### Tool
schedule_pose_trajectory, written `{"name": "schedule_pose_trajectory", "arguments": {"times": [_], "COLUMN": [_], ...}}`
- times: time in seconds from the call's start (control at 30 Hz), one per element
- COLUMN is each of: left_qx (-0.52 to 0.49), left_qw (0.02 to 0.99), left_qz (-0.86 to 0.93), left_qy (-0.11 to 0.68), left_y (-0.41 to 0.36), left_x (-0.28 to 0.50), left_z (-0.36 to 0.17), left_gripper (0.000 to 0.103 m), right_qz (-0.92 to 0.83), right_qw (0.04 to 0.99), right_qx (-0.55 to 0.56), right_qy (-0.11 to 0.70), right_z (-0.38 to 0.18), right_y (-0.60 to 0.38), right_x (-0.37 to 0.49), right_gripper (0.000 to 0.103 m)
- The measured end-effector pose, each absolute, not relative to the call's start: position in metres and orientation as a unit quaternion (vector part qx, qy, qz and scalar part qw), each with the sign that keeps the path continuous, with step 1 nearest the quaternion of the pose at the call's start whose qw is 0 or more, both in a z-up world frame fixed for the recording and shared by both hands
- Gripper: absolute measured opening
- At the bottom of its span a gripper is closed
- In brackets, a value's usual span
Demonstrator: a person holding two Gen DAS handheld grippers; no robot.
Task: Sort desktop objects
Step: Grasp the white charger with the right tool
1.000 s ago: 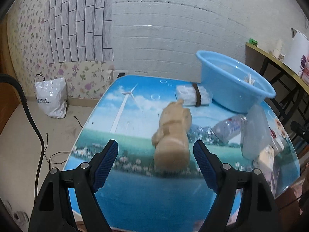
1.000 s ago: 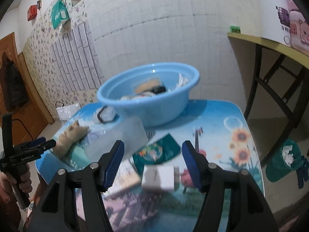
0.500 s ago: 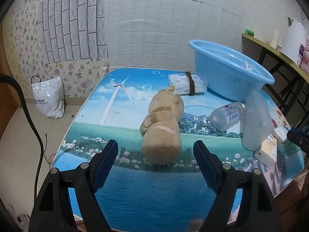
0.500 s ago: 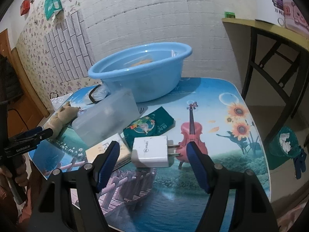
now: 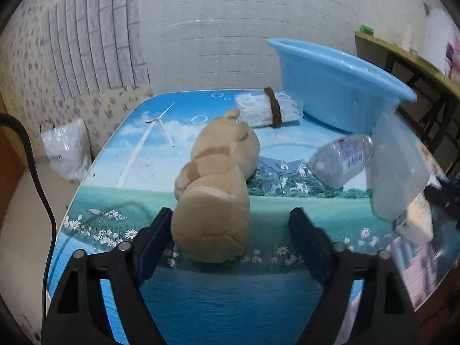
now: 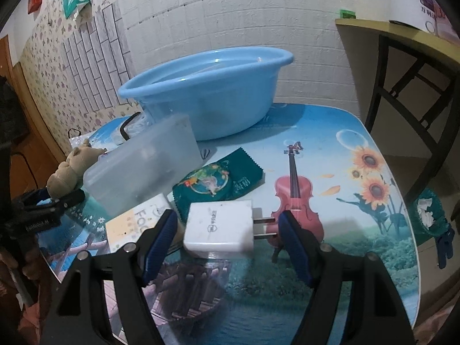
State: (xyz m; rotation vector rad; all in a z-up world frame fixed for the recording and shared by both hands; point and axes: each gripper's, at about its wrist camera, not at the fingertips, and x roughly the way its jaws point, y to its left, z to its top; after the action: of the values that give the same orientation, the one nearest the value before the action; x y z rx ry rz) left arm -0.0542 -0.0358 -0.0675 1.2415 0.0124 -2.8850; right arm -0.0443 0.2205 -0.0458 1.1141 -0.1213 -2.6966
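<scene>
- I see a tan plush toy (image 5: 214, 189) lying lengthwise on the bench (image 5: 230, 296), its far end near the blue basin (image 5: 339, 92).
- My left gripper (image 5: 230, 235) has just been spreading its fingers; they stand wide, the toy's near end between them, the left finger (image 5: 155, 238) right against it, the right one clear.
- My right gripper (image 6: 227, 238) has also just been opening; a white plug charger (image 6: 220, 230) lies between its fingers, and I see no squeeze on it.
- A frosted plastic box (image 6: 143, 166) leans in front of the basin; I cannot tell what either holds.
- A clear bottle (image 5: 342, 161) lies beside that box.
</scene>
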Motion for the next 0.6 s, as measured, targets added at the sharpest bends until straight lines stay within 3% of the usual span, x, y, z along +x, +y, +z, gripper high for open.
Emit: {"name": "schedule_pose_trajectory", "arguments": {"times": [0.07, 0.47, 0.6], "left_qx": [0.4, 0.401, 0.401], "left_qw": [-0.004, -0.005, -0.005], "left_qz": [-0.917, -0.916, -0.916], "left_qy": [0.005, 0.007, 0.007], "left_y": [-0.036, -0.036, -0.036], "left_x": [-0.055, -0.053, -0.054], "left_z": [-0.068, -0.068, -0.068], "left_gripper": [0.088, 0.093, 0.093], "right_qz": [-0.919, -0.926, -0.928], "right_qw": [0.11, 0.07, 0.052], "right_qx": [0.375, 0.364, 0.367], "right_qy": [-0.058, -0.075, -0.049], "right_z": [-0.05, -0.049, -0.049], "right_y": [0.228, 0.239, 0.24], "right_x": [-0.044, -0.047, -0.047], "right_gripper": [0.083, 0.082, 0.072]}}
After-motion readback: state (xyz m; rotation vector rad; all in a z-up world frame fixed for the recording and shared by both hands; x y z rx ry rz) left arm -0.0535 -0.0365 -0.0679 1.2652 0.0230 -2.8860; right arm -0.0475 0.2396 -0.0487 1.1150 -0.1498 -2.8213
